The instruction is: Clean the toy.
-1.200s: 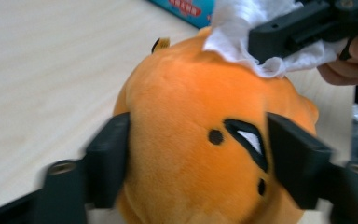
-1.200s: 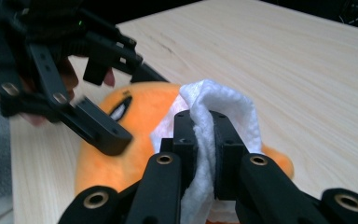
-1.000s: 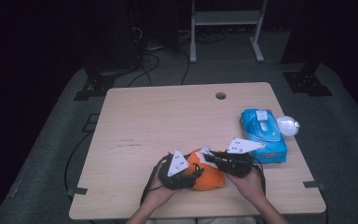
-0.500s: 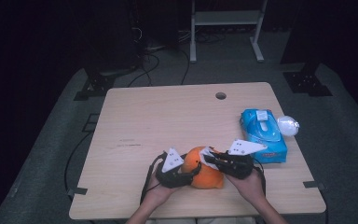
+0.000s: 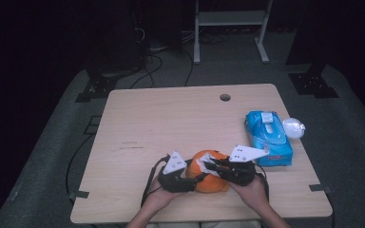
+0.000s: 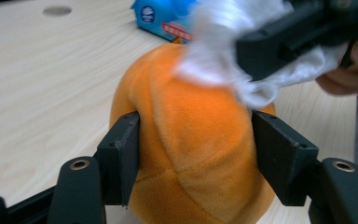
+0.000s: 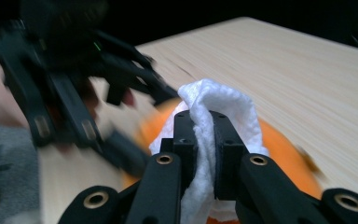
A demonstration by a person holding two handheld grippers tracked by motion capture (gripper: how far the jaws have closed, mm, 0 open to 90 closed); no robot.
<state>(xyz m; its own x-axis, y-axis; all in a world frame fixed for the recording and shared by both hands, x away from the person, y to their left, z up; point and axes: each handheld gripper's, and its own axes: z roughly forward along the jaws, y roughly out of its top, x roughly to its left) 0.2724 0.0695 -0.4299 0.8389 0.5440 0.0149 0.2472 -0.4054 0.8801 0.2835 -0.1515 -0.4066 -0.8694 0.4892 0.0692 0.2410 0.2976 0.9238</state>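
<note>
An orange plush ball [image 5: 210,179] sits near the table's front edge. My left gripper [image 6: 193,154] is shut on it, one pad pressing into each side of the ball [image 6: 191,140]. Its jaws have just been opening a touch, and the ball is still squeezed between them. My right gripper [image 7: 205,135] is shut on a white tissue [image 7: 209,102] and holds it against the top of the ball [image 7: 279,149]. In the high view the left gripper [image 5: 192,173] and the right gripper [image 5: 209,165] meet over the ball, with the tissue [image 5: 200,165] between them.
A blue tissue pack [image 5: 268,137] lies to the right near the table edge, with a white crumpled wad [image 5: 293,127] beside it. The wooden table [image 5: 171,118] has a cable hole [image 5: 225,97] at the back. Dark floor and cables surround it.
My right gripper has shifted slightly with the tissue across the top of the ball. The left hand and the ball have stayed nearly where they were.
</note>
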